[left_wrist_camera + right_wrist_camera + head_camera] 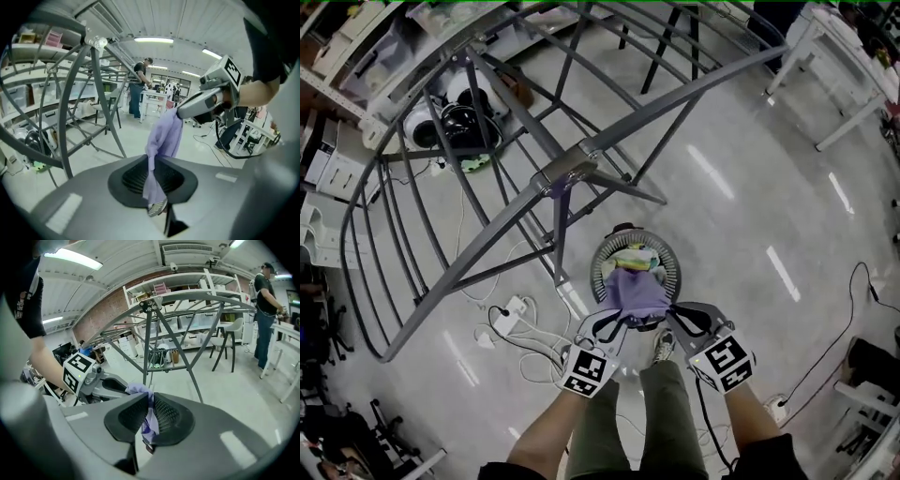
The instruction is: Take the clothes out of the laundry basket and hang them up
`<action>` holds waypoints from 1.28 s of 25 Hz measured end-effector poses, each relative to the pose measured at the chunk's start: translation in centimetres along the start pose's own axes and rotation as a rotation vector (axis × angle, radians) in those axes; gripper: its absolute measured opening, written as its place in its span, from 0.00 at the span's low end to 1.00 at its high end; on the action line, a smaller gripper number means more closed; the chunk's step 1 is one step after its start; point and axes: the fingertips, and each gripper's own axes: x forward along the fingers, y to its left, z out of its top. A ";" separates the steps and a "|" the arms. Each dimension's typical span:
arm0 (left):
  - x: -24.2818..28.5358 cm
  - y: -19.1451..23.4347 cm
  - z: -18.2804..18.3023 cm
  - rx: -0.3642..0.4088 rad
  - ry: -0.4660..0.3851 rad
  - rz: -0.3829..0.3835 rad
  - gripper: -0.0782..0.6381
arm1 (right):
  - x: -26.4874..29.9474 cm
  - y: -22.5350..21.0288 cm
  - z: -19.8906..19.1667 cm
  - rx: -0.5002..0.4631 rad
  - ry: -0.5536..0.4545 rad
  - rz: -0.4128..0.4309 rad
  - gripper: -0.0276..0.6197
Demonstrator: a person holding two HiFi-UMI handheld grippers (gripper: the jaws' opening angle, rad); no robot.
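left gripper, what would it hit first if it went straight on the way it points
The left gripper would first push into the purple garment it pinches, stretched ahead to the right gripper; beyond looks like bare floor, though depth is unclear.

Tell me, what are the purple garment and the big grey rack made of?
Purple garment: thin soft cloth, matte; it sags and creases where it hangs. Grey rack: probably painted metal tube, smooth with a dull sheen, bolted at the joints.
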 end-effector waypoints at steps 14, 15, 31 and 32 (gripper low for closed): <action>-4.9 -1.9 11.0 0.342 0.011 -0.050 0.15 | -3.2 5.0 7.1 -0.324 -0.013 0.049 0.38; -5.0 -2.1 11.7 0.353 0.010 -0.048 0.15 | -3.4 5.5 7.5 -0.336 -0.019 0.062 0.38; -8.1 -4.4 19.0 0.435 -0.071 -0.072 0.15 | -9.2 7.0 13.9 -0.290 -0.118 0.031 0.10; -8.3 -4.5 19.6 0.433 -0.090 -0.073 0.16 | -9.7 6.9 14.6 -0.293 -0.132 0.021 0.09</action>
